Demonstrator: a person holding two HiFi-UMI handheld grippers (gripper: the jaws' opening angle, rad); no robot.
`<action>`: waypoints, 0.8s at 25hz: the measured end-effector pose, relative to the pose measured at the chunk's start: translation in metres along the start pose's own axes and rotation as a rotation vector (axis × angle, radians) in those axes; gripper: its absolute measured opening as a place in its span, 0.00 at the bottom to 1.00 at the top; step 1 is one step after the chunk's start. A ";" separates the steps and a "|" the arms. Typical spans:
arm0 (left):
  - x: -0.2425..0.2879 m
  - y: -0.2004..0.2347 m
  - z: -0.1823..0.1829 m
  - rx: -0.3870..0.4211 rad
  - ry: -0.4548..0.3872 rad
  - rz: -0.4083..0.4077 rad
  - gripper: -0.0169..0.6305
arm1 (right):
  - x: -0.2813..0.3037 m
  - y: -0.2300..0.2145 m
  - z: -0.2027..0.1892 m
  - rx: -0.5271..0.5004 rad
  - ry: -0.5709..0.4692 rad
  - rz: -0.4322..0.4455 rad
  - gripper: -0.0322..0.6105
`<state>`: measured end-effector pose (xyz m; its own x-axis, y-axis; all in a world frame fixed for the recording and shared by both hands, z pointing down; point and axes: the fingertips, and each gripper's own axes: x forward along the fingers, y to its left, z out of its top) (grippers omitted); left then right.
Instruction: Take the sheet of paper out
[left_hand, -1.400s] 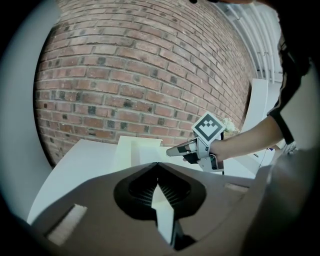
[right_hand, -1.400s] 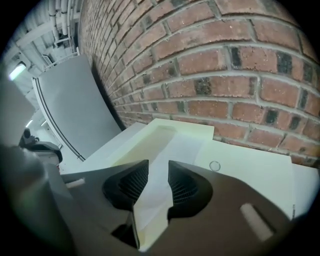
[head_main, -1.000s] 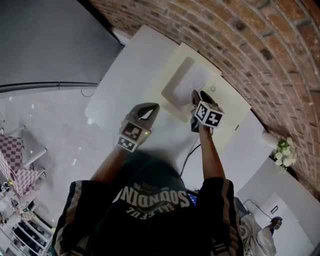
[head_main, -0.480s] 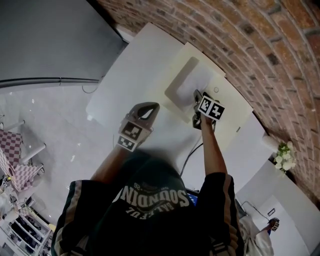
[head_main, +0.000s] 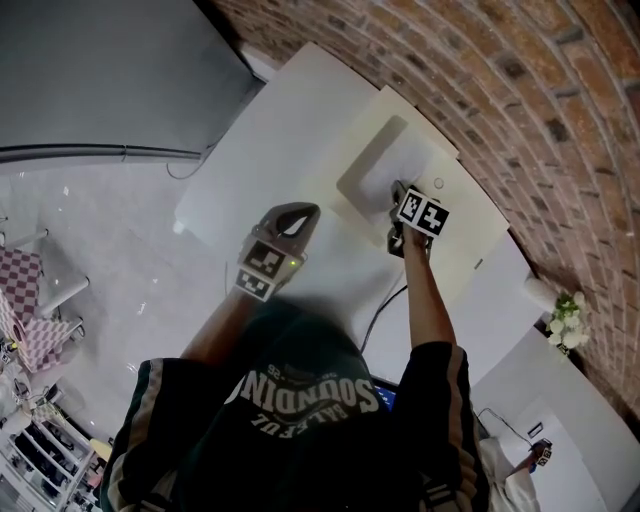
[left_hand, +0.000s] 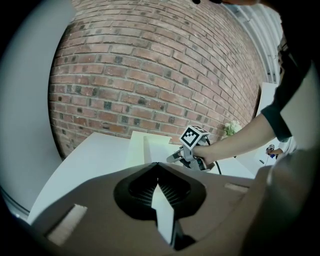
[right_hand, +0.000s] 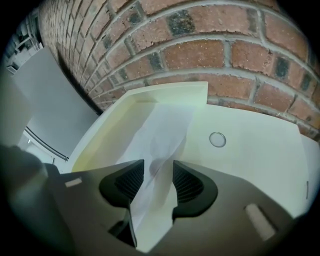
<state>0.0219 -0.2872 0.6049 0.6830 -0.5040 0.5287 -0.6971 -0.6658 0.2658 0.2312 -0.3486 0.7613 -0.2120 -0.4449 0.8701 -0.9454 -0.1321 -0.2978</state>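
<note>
Your right gripper (right_hand: 158, 163) is open. Its jaws stand wide apart, and they have just been closing a little. The ribbed pads (right_hand: 131, 181) do not press on anything. The gripper points steeply down into the recessed tray (right_hand: 125, 111) of the cream machine (right_hand: 260, 150).

The sheet of paper (right_hand: 166, 127) lies in this tray. It reaches from the far corner of the tray towards you, and its near part runs into the gap between the two jaws. In the right gripper view the white sheet shows between the pads, with their shadow on it. There is free space on both sides of it, so the paper is between the jaws but it is not gripped. I cannot tell whether a jaw tip touches the sheet from above.

A small round button (right_hand: 217, 139) sits on the flat top of the machine, just to the right of the tray. The machine stands on the white table (head_main: 270, 130), close against the brick wall (right_hand: 225, 50).

Your left gripper (left_hand: 158, 164) is clenched. Its jaw tips meet, and nothing is between them; only the table shows through the narrow slit lower down. In the head view it hangs above the table, well apart from the machine and to the left of your right hand. It touches nothing.
</note>
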 end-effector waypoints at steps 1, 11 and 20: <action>-0.001 0.001 0.000 -0.001 0.000 0.002 0.04 | 0.001 -0.002 0.000 -0.005 0.001 -0.013 0.32; -0.003 0.004 -0.003 -0.006 0.003 0.005 0.04 | 0.000 -0.017 0.000 -0.016 0.025 -0.087 0.11; -0.001 0.001 -0.002 -0.005 0.004 -0.005 0.04 | -0.002 -0.019 0.000 0.061 0.014 -0.059 0.06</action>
<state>0.0198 -0.2861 0.6065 0.6853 -0.4990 0.5304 -0.6951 -0.6655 0.2720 0.2492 -0.3447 0.7649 -0.1597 -0.4227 0.8921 -0.9398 -0.2116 -0.2685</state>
